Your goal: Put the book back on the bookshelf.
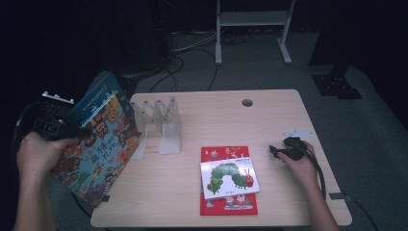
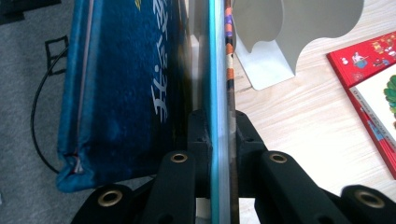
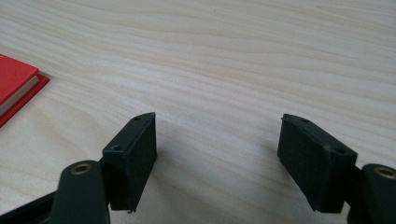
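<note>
Your left claw (image 2: 218, 135) clamps monster book (image 1: 98, 144), held tilted over desk's (image 1: 288, 125) left edge beside rack (image 1: 159, 126). Your right claw (image 3: 217, 158) gapes empty, near right edge.

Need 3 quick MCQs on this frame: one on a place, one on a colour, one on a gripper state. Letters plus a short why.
1. Where does the caterpillar book lie?
A. in the rack
B. on the red book
C. on the floor

2. What colour is the book under it?
A. red
B. green
C. black

3. How stands the right gripper?
A. shut on a book
B. shut on nothing
C. open

Answers:
1 B: in the high view it rests flat on the red book, on the table and apart from the clear rack.
2 A: the red cover shows above and below it.
3 C: its jaws stand wide apart over bare wood, while the left gripper is clamped on the edge of the picture book by the table's left edge.
</note>
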Tool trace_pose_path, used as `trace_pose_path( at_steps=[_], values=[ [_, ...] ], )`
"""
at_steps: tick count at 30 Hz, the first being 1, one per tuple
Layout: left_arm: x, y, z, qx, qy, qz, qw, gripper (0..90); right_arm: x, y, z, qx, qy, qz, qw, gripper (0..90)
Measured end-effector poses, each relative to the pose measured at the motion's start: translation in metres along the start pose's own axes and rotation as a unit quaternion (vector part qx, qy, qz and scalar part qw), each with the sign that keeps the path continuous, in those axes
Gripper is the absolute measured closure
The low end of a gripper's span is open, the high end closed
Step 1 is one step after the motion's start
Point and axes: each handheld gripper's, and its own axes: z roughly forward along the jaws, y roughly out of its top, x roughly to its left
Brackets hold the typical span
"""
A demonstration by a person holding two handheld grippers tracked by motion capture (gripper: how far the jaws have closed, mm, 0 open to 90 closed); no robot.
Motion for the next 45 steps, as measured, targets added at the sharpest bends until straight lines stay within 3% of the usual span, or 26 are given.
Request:
trace_pose_path(
  at_steps=[12, 26, 35, 40, 45],
  values=[
    [-0.010, 0.003, -0.009, -0.009, -0.005, 0.007, 0.9999, 80.3, 0.000, 0.000, 0.000, 0.000, 0.000, 0.001, 1.0000, 27.3],
    [-0.014, 0.024, 0.020, -0.014, 0.007, -0.007, 0.9999, 80.3, 0.000, 0.000, 0.000, 0.000, 0.000, 0.001, 1.0000, 27.3],
    [-0.015, 0.038, 0.030, -0.017, 0.019, -0.018, 0.9995, 80.1, 0.000, 0.000, 0.000, 0.000, 0.000, 0.000, 1.0000, 27.3],
    [-0.010, 0.038, 0.031, -0.021, 0.016, -0.025, 0.9993, 80.1, 0.000, 0.000, 0.000, 0.000, 0.000, 0.001, 1.0000, 27.3],
    [-0.009, 0.037, 0.029, -0.021, 0.013, -0.019, 0.9995, 79.3, 0.000, 0.000, 0.000, 0.000, 0.000, 0.001, 1.0000, 27.3]
  ],
)
